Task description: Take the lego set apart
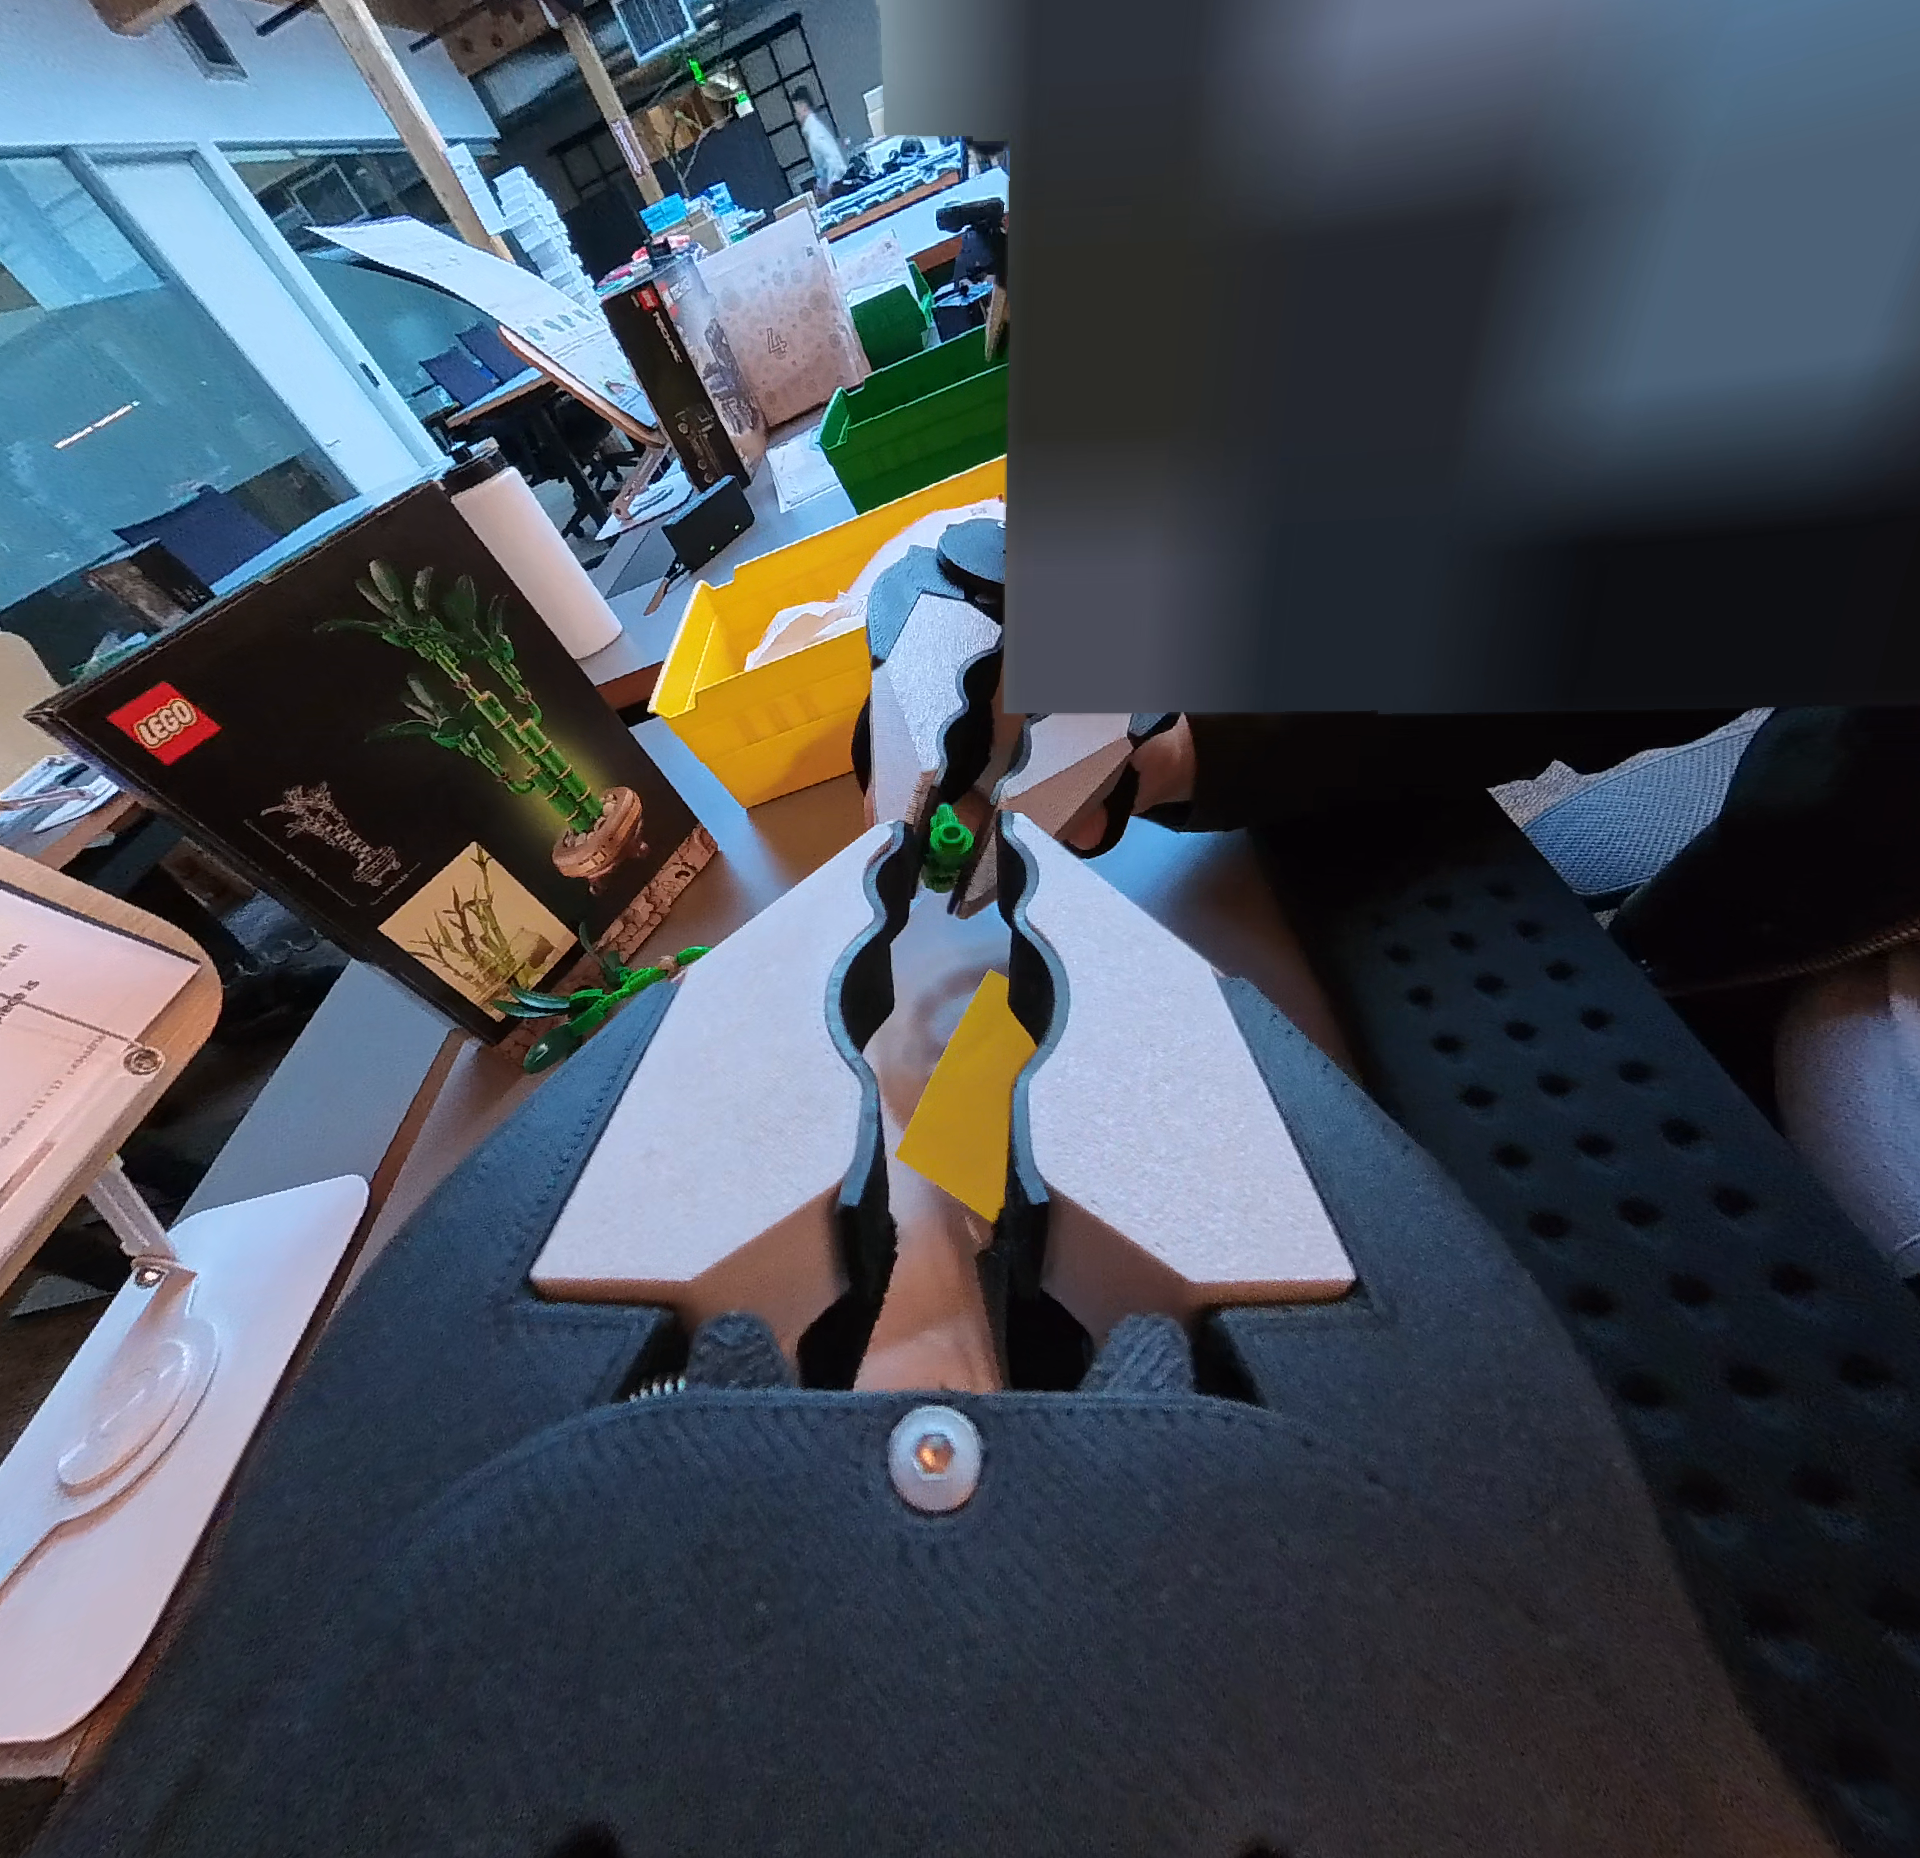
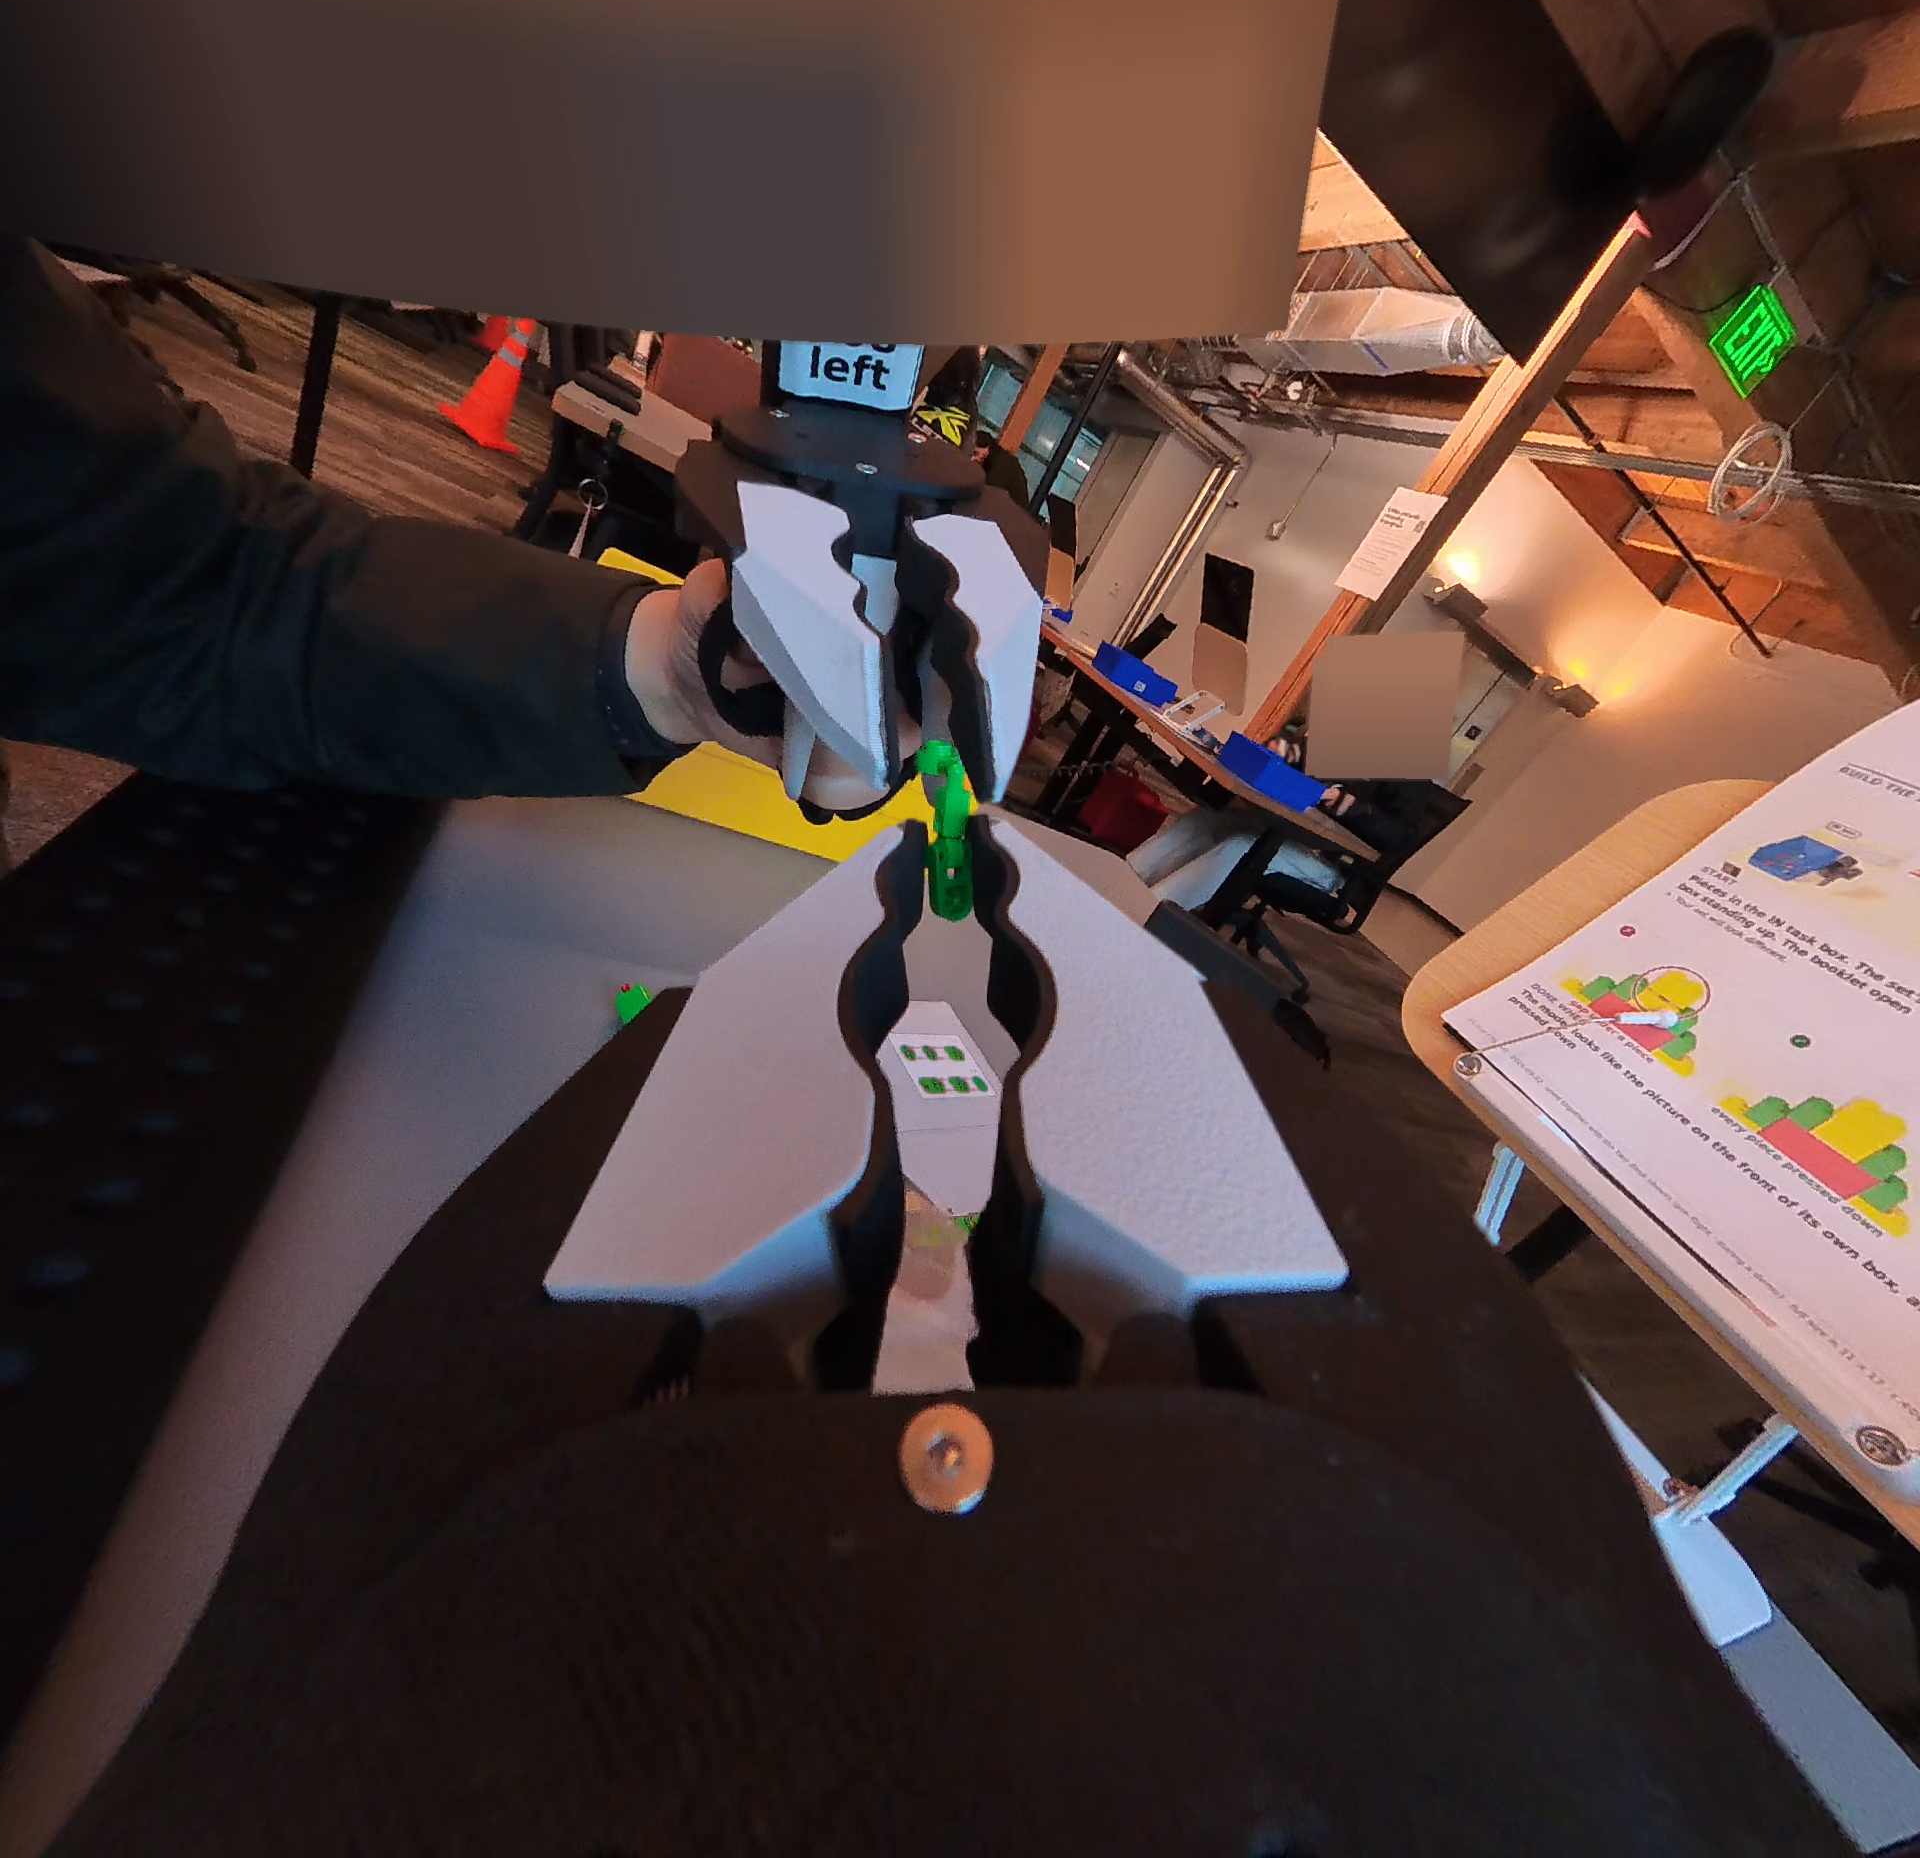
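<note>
Tiny green stem (image 2: 948, 840) pinched at 12 o'clock between left gripper (image 2: 935, 780) and right gripper (image 2: 951, 878), both clamped on it. Looks light, stiff, probably slippery; best gripped near the joint.

A yellow plastic bin (image 1: 764, 702) sits on the table beside a green plastic bin (image 1: 914, 426). A white cylindrical bottle (image 1: 540, 561) stands behind a black cardboard box (image 1: 364, 769). An orange traffic cone (image 2: 494, 385) stands on the floor. A printed instruction sheet (image 2: 1714, 1060) lies on a tilted wooden board (image 2: 1455, 987).
</note>
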The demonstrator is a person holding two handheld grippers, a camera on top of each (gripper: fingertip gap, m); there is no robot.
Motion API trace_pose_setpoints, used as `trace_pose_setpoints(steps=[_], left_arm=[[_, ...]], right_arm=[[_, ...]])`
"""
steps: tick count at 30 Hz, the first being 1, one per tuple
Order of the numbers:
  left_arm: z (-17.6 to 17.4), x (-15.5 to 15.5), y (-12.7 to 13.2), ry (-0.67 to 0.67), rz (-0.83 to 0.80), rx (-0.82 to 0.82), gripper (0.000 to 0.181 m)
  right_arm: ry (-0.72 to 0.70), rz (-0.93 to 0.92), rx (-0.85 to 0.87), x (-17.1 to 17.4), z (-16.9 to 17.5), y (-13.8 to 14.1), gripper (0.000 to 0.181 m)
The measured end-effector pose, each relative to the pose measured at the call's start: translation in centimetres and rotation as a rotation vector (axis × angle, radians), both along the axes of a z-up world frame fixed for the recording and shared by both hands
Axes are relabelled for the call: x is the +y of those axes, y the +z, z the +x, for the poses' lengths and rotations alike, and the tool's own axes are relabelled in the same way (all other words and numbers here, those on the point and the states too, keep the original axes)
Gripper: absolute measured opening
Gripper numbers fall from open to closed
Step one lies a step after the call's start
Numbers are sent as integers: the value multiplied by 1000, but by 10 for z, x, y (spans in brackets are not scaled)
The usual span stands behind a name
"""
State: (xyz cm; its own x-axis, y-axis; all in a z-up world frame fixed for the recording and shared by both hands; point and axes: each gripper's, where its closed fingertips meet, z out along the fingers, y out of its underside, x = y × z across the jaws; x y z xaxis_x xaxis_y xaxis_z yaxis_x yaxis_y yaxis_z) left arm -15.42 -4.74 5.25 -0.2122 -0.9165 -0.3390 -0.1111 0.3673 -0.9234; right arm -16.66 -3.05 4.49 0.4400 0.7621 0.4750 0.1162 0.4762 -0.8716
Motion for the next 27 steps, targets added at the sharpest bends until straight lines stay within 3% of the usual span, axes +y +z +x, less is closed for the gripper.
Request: trace_pose_setpoints(steps=[4, 16, 27], left_arm=[[0, 5, -2, 22, 7, 10, 6], [1, 35, -36, 133, 9, 177, 8], [-1, 40, -52, 139, -56, 278, 5]], right_arm=[[-31, -7, -30, 5, 1, -4, 7], [-198, -6, -190, 27, 6, -27, 7], [-265, 86, -347, 31, 2, -43, 7]])
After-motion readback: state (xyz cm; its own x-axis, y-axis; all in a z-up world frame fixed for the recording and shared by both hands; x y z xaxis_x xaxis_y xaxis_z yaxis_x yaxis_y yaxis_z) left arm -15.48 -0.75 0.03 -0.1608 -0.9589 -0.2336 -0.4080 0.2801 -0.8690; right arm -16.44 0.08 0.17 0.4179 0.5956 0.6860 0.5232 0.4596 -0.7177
